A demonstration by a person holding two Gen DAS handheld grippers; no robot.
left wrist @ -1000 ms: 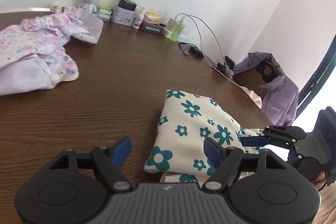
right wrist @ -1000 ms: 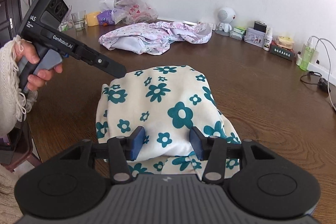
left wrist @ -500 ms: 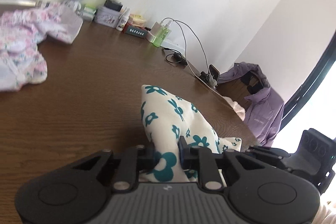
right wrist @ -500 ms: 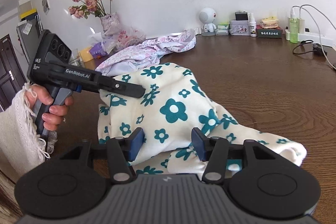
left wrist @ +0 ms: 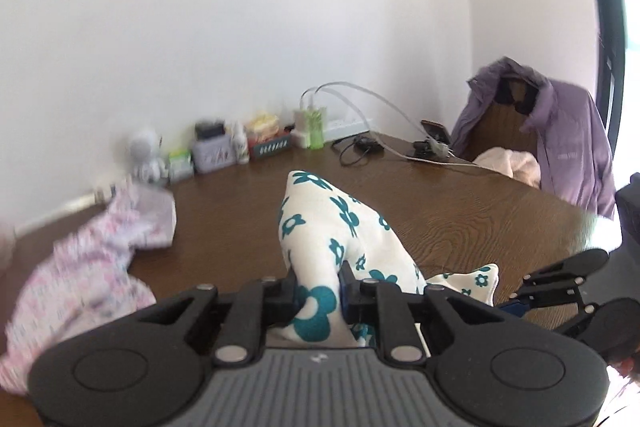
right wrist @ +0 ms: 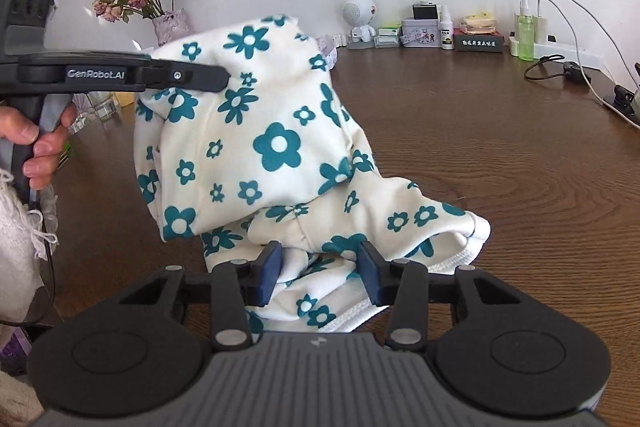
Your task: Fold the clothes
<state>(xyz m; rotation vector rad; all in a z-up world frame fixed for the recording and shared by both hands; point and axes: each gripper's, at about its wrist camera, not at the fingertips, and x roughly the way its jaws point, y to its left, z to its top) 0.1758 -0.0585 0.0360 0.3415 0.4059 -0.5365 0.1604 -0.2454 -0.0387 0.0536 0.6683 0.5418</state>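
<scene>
- A cream garment with teal flowers (right wrist: 276, 147) hangs part-lifted above the brown table (right wrist: 520, 163), its upper edge pinched in the left gripper (left wrist: 318, 297), whose jaws sit narrow with cloth between them.
- The lower folds and white hem trail on the wood, so the lift seems meant to let the fabric drop open or be carried over for a fold.
- The right gripper (right wrist: 320, 269) waits low at the near edge, jaws apart with bunched cloth lying between the blue pads (right wrist: 270, 271); whether they touch the fabric is hard to tell from here.
- A person's hand (right wrist: 40, 143) grips the left tool's handle.
- A pink floral garment (left wrist: 88, 259) lies heaped well apart on the table, blurred in the left view.
- A purple jacket (left wrist: 560, 131) drapes a chair back at the far side.
</scene>
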